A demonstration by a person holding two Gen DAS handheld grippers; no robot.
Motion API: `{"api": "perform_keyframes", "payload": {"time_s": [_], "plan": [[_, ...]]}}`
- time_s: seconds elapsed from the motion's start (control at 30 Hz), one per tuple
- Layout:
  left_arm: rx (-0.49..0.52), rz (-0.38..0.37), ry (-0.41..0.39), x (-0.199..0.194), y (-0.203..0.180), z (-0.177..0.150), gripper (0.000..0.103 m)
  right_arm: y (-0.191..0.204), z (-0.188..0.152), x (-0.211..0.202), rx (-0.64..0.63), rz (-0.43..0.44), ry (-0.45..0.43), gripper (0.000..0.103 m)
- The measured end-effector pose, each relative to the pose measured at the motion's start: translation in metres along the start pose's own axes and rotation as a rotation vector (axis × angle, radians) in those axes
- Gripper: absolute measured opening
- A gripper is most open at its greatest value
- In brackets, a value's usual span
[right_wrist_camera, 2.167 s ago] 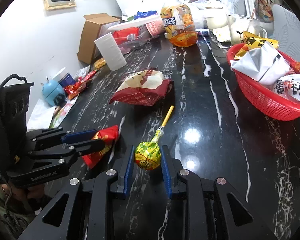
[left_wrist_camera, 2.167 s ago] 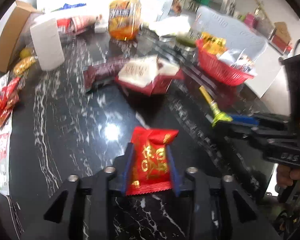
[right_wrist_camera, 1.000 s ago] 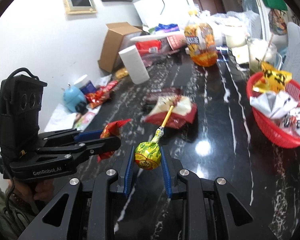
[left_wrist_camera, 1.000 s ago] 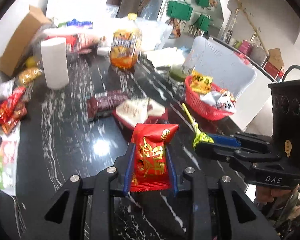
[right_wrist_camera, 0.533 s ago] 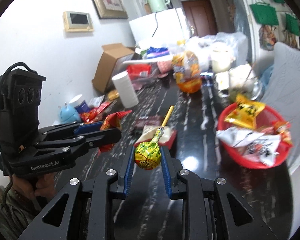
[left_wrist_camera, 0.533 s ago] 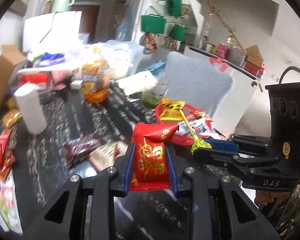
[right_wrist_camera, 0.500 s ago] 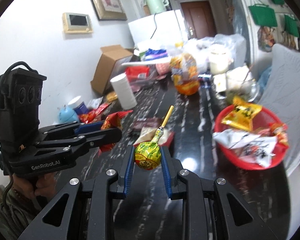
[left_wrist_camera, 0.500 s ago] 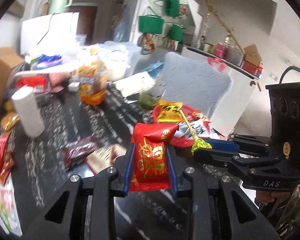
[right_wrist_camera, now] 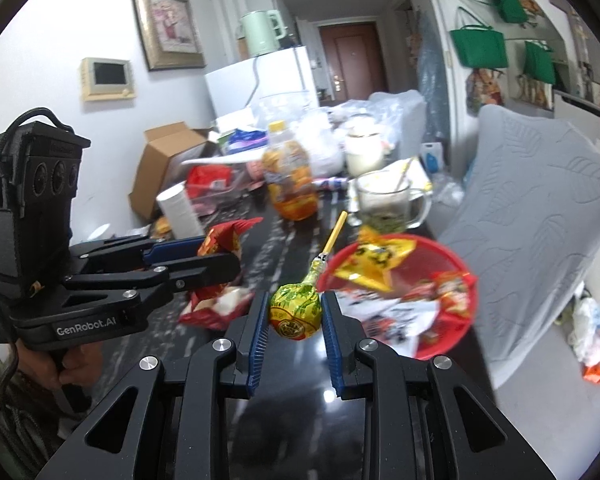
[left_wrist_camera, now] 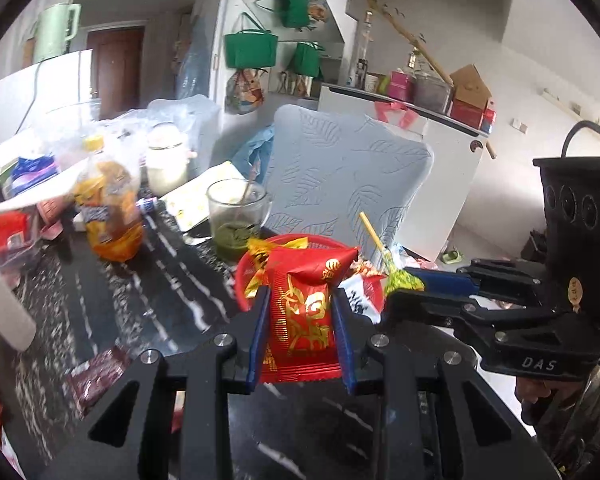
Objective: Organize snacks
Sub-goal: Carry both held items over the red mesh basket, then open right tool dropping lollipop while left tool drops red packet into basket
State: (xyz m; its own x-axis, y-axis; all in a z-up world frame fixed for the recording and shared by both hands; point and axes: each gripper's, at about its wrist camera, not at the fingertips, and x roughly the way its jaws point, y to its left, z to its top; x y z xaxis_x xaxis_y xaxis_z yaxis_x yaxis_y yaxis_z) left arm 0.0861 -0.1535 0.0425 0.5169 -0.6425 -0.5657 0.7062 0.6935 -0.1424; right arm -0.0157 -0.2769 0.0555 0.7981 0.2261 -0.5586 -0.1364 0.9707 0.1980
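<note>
My left gripper point(left_wrist_camera: 300, 304) is shut on a red snack packet point(left_wrist_camera: 305, 312) with gold print, held in the air in front of the red basket point(left_wrist_camera: 242, 276). My right gripper point(right_wrist_camera: 294, 308) is shut on a lollipop point(right_wrist_camera: 296, 312) in a yellow-green wrapper, its yellow stick pointing up and away. The red basket point(right_wrist_camera: 452, 264) holds several snack packets and lies just ahead and to the right of the lollipop. Each gripper shows in the other's view: the right one point(left_wrist_camera: 404, 284) beside the left, the left one point(right_wrist_camera: 216, 256) with its red packet point(right_wrist_camera: 224, 236).
On the black marble table point(left_wrist_camera: 148, 304) stand an orange drink bottle point(left_wrist_camera: 108, 212), a glass mug with green drink point(left_wrist_camera: 236, 216), a white paper roll point(left_wrist_camera: 0, 304) and a dark red wrapper point(left_wrist_camera: 96, 372). A red-white snack bag point(right_wrist_camera: 216, 308) lies left. A grey chair point(right_wrist_camera: 532, 208) stands behind the basket.
Both grippers have risen from the table and swung toward the red basket, which now sits closer and more central in both views. Both holds are unchanged.
</note>
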Motion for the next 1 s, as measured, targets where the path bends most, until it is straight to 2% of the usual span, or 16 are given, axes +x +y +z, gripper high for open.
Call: {"api": "perform_keyframes", "payload": {"time_s": [0.3, 0.53, 0.77, 0.8, 0.87, 0.93, 1.0], "plan": [[0.026, -0.016, 0.031, 0.047, -0.013, 0.026, 0.029, -0.043, 0.014, 0.021, -0.019, -0.083, 0.001, 0.026], [0.012, -0.011, 0.060, 0.080, -0.010, 0.040, 0.029, -0.068, 0.021, 0.046, -0.011, -0.098, 0.018, 0.026], [0.004, 0.005, 0.079, 0.102, -0.004, 0.049, 0.029, -0.084, 0.023, 0.067, 0.006, -0.064, 0.058, 0.027], [0.006, 0.007, 0.081, 0.105, -0.005, 0.051, 0.029, -0.086, 0.023, 0.068, 0.010, -0.065, 0.062, 0.028], [0.014, 0.010, 0.086, 0.111, -0.006, 0.052, 0.029, -0.090, 0.024, 0.067, 0.023, -0.068, 0.060, 0.040], [0.021, 0.010, 0.093, 0.117, -0.008, 0.053, 0.029, -0.094, 0.024, 0.066, 0.026, -0.073, 0.058, 0.044], [0.026, 0.008, 0.099, 0.122, -0.010, 0.054, 0.029, -0.097, 0.023, 0.065, 0.027, -0.091, 0.056, 0.045]]}}
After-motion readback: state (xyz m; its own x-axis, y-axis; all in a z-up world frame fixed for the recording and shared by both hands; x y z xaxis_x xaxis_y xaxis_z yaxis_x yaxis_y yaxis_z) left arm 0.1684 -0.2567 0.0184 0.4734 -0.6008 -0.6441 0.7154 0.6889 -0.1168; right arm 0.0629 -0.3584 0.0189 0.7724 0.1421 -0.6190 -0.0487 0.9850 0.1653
